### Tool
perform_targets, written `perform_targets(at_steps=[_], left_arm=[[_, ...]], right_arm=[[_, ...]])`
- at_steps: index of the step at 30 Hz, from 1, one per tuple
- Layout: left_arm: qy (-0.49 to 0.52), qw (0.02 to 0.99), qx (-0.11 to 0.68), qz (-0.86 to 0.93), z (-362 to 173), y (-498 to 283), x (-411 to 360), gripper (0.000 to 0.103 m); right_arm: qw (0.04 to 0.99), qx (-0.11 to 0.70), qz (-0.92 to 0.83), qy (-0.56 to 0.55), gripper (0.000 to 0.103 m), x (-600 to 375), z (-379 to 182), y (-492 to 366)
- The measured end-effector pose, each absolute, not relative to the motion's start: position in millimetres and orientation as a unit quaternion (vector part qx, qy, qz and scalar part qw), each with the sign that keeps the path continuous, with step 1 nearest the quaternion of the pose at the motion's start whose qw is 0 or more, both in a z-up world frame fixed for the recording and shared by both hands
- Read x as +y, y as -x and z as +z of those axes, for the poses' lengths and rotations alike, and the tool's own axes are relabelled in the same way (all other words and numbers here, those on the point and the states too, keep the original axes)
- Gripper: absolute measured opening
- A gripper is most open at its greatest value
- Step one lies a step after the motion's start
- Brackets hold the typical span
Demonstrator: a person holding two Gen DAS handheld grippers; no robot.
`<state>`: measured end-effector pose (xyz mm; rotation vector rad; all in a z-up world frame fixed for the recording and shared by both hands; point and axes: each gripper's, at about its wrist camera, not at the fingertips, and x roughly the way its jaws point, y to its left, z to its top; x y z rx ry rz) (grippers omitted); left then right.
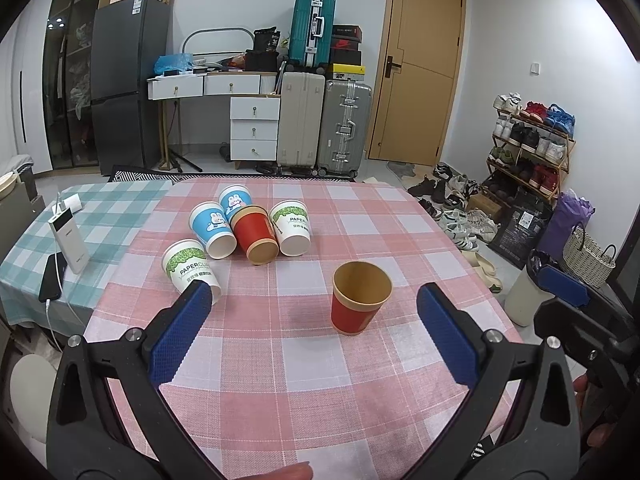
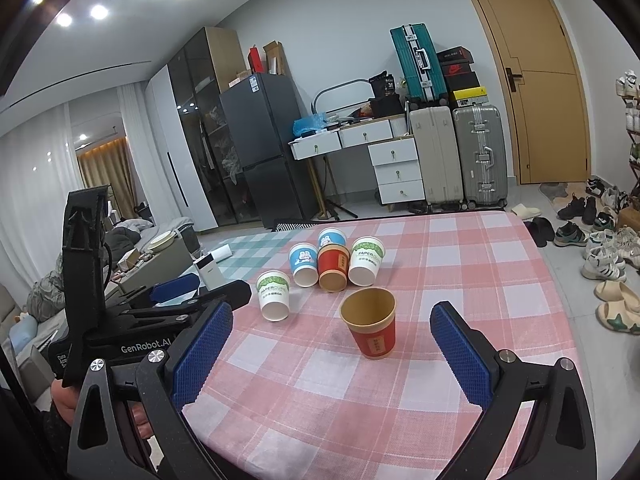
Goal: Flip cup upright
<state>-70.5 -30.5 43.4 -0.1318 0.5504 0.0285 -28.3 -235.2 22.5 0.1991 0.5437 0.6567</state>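
Left wrist view: both hand-held grippers (image 1: 310,320) (image 2: 332,344) gape apart, bare cloth surrounding upright red cup (image 1: 360,298).

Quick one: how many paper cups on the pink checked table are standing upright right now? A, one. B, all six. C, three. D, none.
A: only the near red cup stands with its open mouth up; the other five, like the far red cup, lie on their sides.

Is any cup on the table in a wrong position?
Yes. Five cups lie tipped on their sides: two white-green, two blue, one red. Only the nearer red cup stands upright.
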Motion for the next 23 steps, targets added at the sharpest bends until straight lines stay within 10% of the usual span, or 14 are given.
perform_targets(at_steps=[23], left_arm=[[0.061,0.957,0.284,0.015,36,59,-27,0.102]], right_arm=[[0.9,0.282,0.315,-0.101,0.101,-235,5,13]])
